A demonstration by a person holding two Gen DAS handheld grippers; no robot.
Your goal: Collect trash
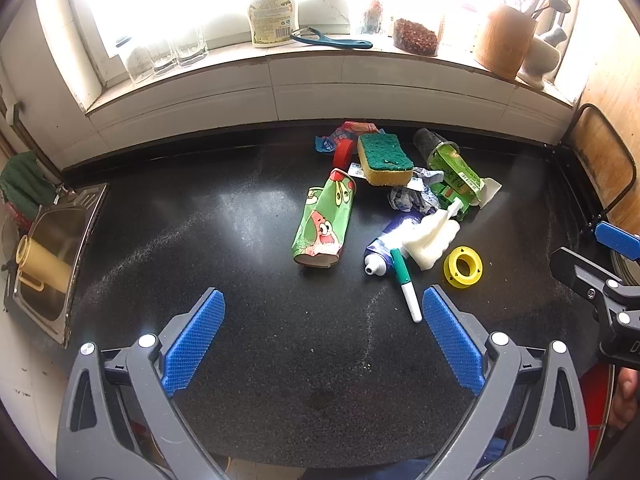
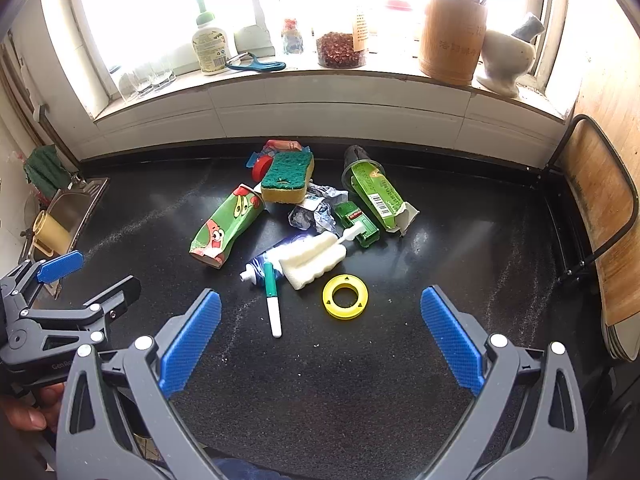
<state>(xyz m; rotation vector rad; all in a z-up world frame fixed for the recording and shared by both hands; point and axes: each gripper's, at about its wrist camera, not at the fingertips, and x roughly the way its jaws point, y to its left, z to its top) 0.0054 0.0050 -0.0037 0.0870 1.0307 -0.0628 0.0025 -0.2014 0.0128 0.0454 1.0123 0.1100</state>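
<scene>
Both grippers hang above the near edge of the dark speckled desk (image 2: pixel 360 380), and neither holds anything. The left gripper (image 1: pixel 323 334) has its jaws wide apart, with bare desk between the blue pads. The right gripper (image 2: pixel 321 334) also has its jaws spread wide and empty.

The trash lies in a loose heap in the middle of the desk, towards the far wall. On the left of the heap, a crushed green cartoon-printed cup (image 2: pixel 227 226) lies on its side. Just beyond it sits a green-topped yellow sponge (image 2: pixel 287 178), with a red bottle cap (image 2: pixel 261 168) and a scrap of red and blue wrapper at its far left. On the right, a torn green carton (image 2: pixel 378 196) lies partly inside a clear cup. A smaller green box (image 2: pixel 357 220) lies just near of it, beside crumpled blue-and-white paper (image 2: pixel 316 210).

Nearer to the grippers, a white foam brush (image 2: pixel 314 260) rests over a squeezed tube (image 2: pixel 260 266). A green-capped white pen (image 2: pixel 272 300) lies with its cap end against the tube. A yellow plastic ring (image 2: pixel 345 297) lies flat just to the right, apart from the pen.

At the far left edge, a steel sink (image 1: pixel 60 248) holds a yellow cup on its side.
</scene>
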